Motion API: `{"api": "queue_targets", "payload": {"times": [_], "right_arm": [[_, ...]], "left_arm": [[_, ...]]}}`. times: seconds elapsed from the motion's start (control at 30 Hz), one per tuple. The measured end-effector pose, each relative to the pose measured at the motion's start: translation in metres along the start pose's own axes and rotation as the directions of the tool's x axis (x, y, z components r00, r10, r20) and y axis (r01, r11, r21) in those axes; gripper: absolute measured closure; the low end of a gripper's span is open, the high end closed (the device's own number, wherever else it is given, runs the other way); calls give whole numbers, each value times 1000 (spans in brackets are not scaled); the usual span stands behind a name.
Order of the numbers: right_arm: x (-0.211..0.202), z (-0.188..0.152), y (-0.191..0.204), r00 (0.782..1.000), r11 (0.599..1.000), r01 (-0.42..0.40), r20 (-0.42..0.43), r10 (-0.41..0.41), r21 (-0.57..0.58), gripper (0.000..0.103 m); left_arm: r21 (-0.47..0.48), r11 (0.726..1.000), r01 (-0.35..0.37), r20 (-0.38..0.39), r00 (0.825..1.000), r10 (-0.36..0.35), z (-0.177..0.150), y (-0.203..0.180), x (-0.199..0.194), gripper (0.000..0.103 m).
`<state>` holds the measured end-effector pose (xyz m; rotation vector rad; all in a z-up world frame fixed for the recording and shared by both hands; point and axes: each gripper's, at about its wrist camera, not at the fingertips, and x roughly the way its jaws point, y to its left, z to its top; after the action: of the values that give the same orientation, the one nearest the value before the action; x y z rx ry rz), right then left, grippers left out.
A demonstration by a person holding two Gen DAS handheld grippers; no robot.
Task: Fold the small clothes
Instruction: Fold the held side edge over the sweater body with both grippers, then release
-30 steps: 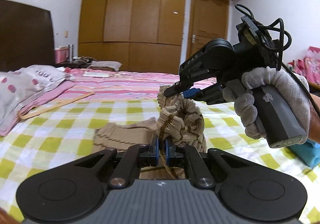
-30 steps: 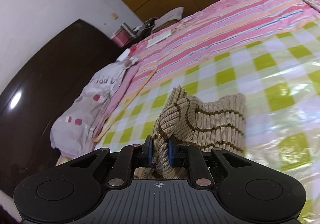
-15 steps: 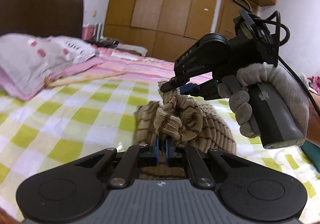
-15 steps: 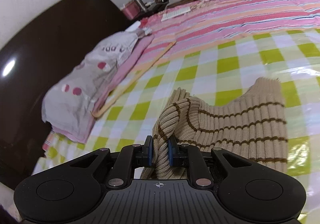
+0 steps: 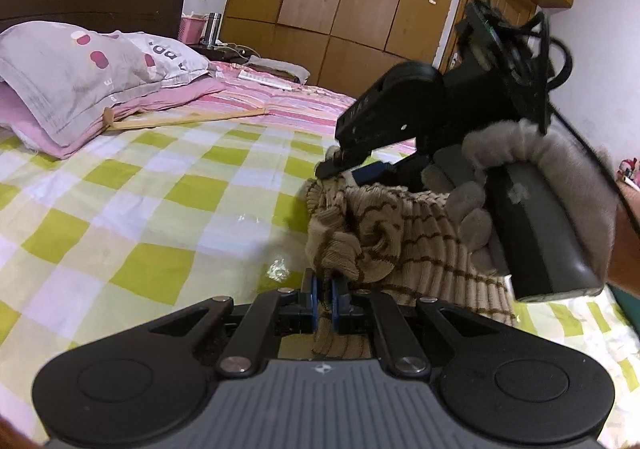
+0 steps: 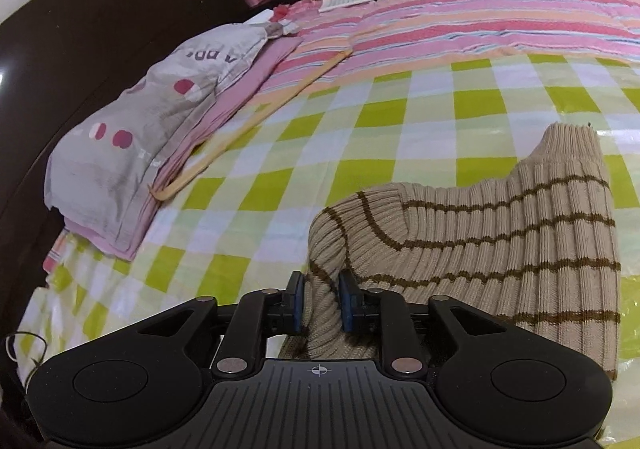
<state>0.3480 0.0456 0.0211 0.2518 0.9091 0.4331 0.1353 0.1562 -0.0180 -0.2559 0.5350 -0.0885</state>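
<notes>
Ribbed beige knit with thin brown stripes is what we have in both tools: the small sweater (image 6: pixel 500 249), our landmark here, lies on the green-and-white checked sheet (image 6: pixel 400 121) of the bed. Nearest us, the left gripper (image 5: pixel 325 299) is clamped on a bunched edge of the sweater, its blue pads almost together with the fabric pinched between them. The right gripper (image 6: pixel 322 307) has a thick fold of the same sweater between its pads, and its jaws have just been opening, so the grip there looks to be loosening, though the knit fills the gap and touches both pads. We judge that a fold has just been laid over and the release is under way. Next we should let both edges go cleanly, draw the fingers back without dragging the knit, then flatten the bunched part. Beyond the sweater lie a wooden hanger (image 6: pixel 248 129) and a grey spotted pillow (image 6: pixel 160 117); farther still, the pink striped blanket (image 6: pixel 460 21).
</notes>
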Motion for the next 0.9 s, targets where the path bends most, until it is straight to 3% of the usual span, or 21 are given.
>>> {"api": "queue_targets", "payload": {"times": [0.2,0.4,0.53,0.73,0.9], "right_arm": [[-33,1,0,997,999,-37,60,38,-17,79],[-78,-21,-8,995,989,43,96,-30,-144,79],[-102,-41,-24,993,984,67,108,-50,-165,79],[-119,-60,-43,991,982,97,102,-81,-161,78],[-122,-70,-51,996,985,69,74,-57,-158,73]], "left_arm": [[-61,998,-8,-11,1000,7,2,14,-4,83],[-97,994,-56,71,996,63,13,27,-24,83],[-73,997,7,108,994,1,27,13,-30,82],[54,997,55,-1,998,-55,31,-31,9,76],[76,995,-64,-42,997,67,36,-28,37,75]]}}
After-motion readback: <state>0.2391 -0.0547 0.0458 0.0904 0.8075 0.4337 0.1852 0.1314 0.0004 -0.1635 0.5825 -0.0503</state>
